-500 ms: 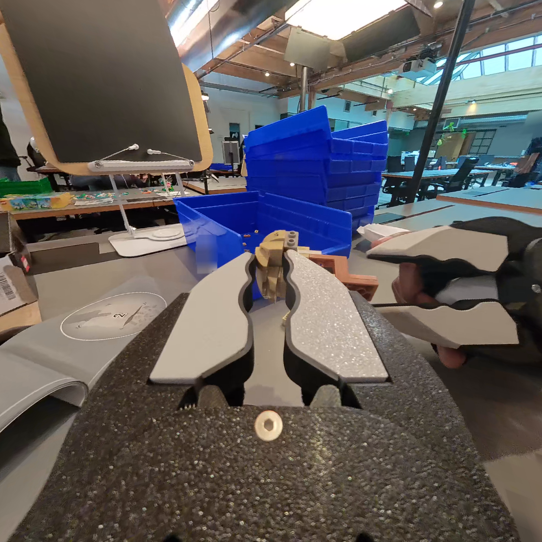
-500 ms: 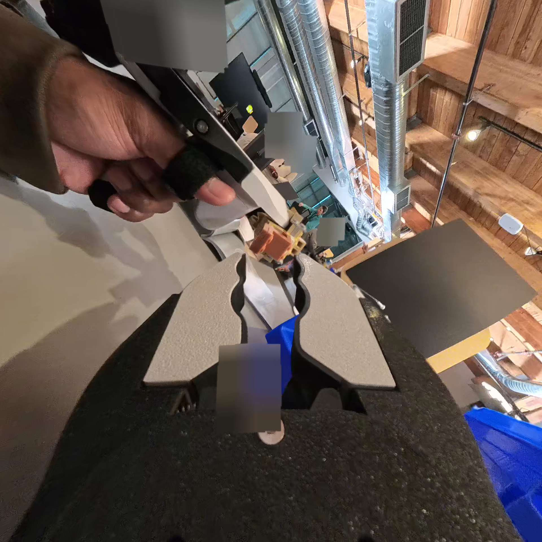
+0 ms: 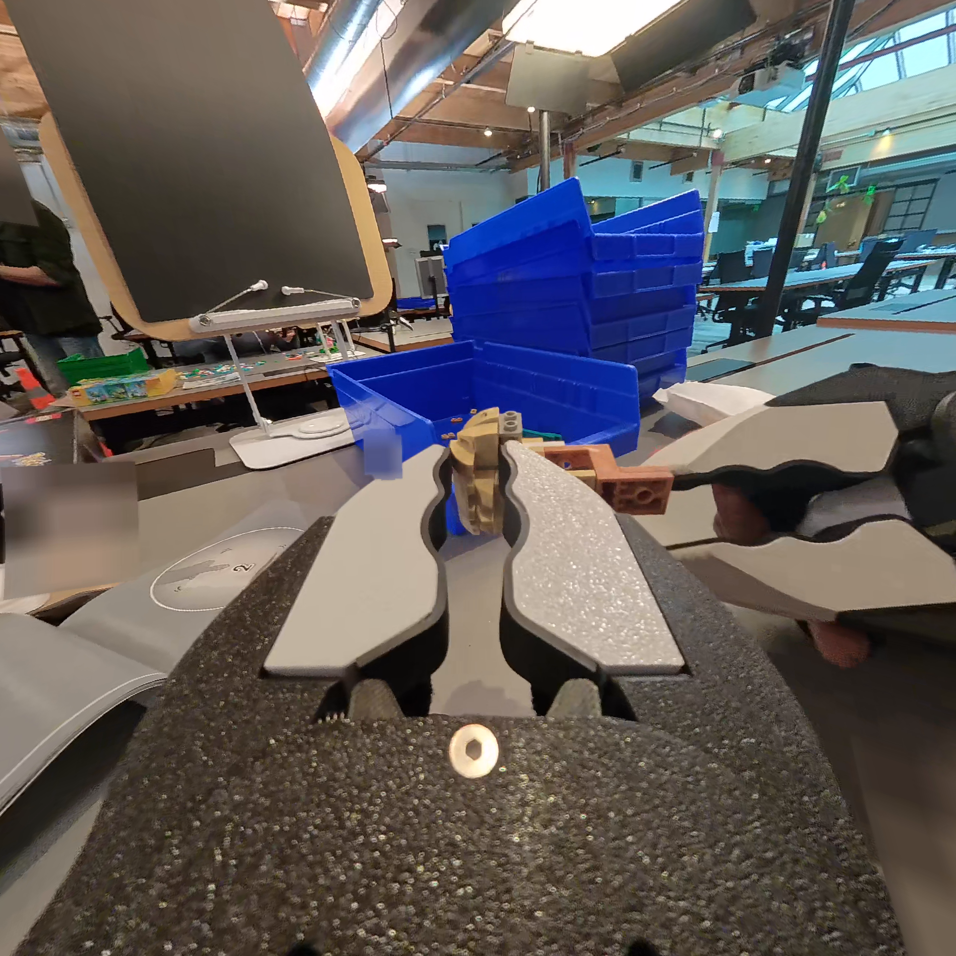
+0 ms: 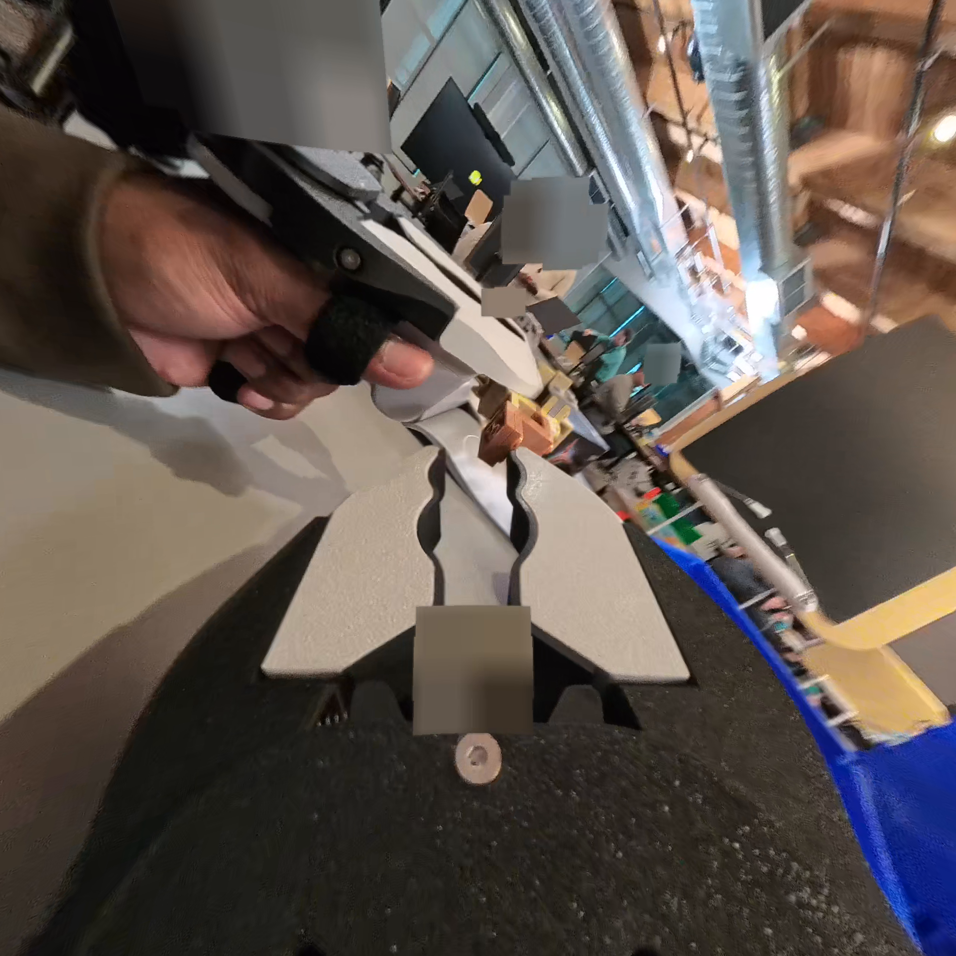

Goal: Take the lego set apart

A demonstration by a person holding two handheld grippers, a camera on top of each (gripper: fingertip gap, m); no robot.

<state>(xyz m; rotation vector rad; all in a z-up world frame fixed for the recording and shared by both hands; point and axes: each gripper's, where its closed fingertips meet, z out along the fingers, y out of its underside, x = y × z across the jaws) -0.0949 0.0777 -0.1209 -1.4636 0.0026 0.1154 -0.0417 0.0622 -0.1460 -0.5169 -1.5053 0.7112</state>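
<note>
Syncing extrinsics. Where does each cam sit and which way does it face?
Left wrist view: on the left gripper, looking level across the grey table to the blue bins; shows its fingers clamping a tan brick assembly, the right gripper entering from the right.
Right wrist view: on the right gripper, rolled, facing the left gripper and its hand, ceiling ducts beyond.
Shared: the brown brick end, both grippers.

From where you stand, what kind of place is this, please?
Probably a large open workshop or office loft: long grey worktables, stacked blue plastic bins, and exposed silver ceiling ducts under wooden beams.
</note>
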